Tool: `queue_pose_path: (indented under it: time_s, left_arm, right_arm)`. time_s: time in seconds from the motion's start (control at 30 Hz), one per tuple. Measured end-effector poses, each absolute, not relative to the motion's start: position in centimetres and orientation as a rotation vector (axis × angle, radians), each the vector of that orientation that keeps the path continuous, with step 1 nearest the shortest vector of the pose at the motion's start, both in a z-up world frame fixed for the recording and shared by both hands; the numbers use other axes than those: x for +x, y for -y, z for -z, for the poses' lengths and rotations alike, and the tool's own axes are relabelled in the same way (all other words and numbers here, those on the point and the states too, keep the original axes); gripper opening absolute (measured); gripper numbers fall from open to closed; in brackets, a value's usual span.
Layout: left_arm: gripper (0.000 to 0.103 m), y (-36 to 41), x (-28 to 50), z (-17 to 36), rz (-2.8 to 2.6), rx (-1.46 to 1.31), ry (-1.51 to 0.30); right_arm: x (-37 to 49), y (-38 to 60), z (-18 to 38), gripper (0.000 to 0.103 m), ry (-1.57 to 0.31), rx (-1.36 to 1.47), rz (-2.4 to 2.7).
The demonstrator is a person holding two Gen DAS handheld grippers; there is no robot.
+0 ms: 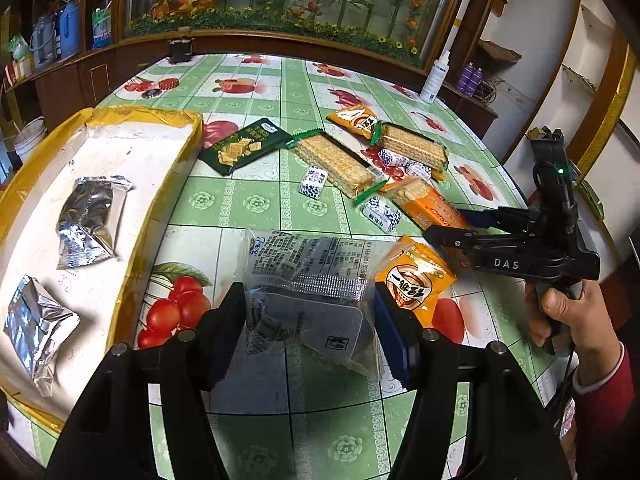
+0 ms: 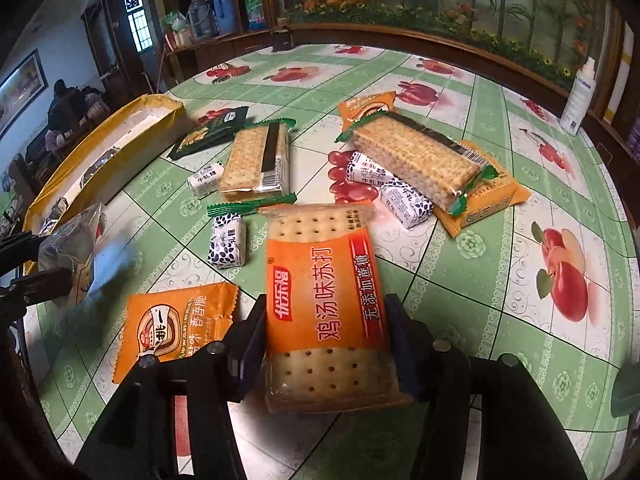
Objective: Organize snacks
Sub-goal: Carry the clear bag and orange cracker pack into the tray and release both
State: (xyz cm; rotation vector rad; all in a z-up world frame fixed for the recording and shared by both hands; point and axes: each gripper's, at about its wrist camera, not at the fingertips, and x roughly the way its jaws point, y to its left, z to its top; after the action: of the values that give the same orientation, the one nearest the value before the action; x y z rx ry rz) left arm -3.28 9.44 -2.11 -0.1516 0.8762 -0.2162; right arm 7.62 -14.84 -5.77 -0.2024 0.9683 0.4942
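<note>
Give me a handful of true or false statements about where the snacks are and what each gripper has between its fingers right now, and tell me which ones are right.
1. The left gripper has a clear plastic packet between its fingers. True.
2. The right gripper is around a dark green packet. False: an orange cracker pack sits between its fingers; the dark green packet lies on the table.
3. Two silver foil packets lie in the yellow-edged box. True.
4. The box is filled with wafer packs. False: the wafer packs lie on the tablecloth, outside it.
5. A white bottle stands near the table's far edge. True.
</note>
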Motion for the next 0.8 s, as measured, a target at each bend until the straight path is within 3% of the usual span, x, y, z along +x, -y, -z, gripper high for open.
queue_pose_path:
  time_s: [0.27,0.8]
  left_arm:
    - [0.061,-10.3,-4.5,0.6,0.183,-0.141,-0.831]
    - [0.061,-16.8,-6.3,-0.3,-0.028,-0.171,-0.808]
  right_arm:
    - [4.0,15.9,2.0,0.055,-0.855,-0.011,-0.514]
    - [0.9,6.0,-0.2,0.055,-0.833,0.002,-0.74]
